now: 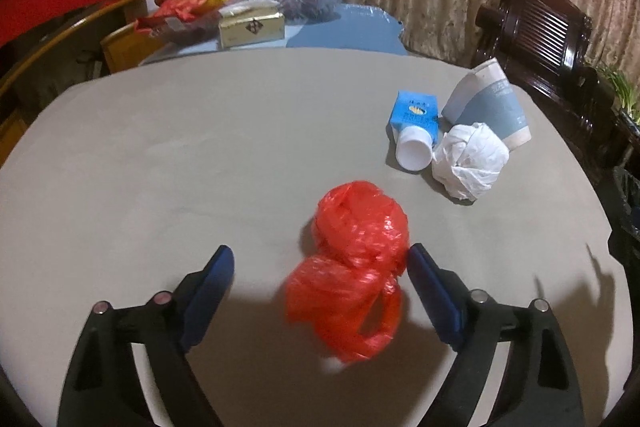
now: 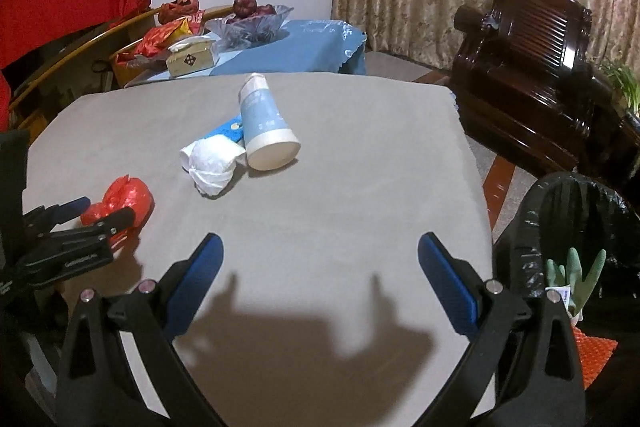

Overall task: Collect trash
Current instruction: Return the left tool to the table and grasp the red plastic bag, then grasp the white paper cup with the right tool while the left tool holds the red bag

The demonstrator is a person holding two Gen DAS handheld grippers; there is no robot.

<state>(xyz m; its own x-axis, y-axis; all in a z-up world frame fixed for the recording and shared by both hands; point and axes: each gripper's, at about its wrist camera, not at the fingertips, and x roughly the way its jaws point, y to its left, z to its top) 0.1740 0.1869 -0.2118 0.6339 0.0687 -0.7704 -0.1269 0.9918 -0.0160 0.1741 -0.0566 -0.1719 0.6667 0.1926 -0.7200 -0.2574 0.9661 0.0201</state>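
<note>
A crumpled red plastic bag (image 1: 352, 267) lies on the grey table between the open fingers of my left gripper (image 1: 320, 259), its right side touching the right pad. It also shows in the right wrist view (image 2: 124, 203), with the left gripper (image 2: 100, 209) around it. Farther off lie a white crumpled tissue ball (image 1: 468, 159) (image 2: 212, 163), a small blue carton (image 1: 414, 115) (image 2: 228, 129) and a tipped blue-and-white paper cup (image 1: 488, 103) (image 2: 266, 131). My right gripper (image 2: 320, 251) is open and empty above the table's near part.
A bin lined with a black bag (image 2: 572, 227) stands beside the table at the right, with a small green plant (image 2: 576, 279) near it. A dark wooden armchair (image 2: 532, 79) is beyond. A side table (image 2: 304, 47) holds a fruit bowl, tissue box and snack packets.
</note>
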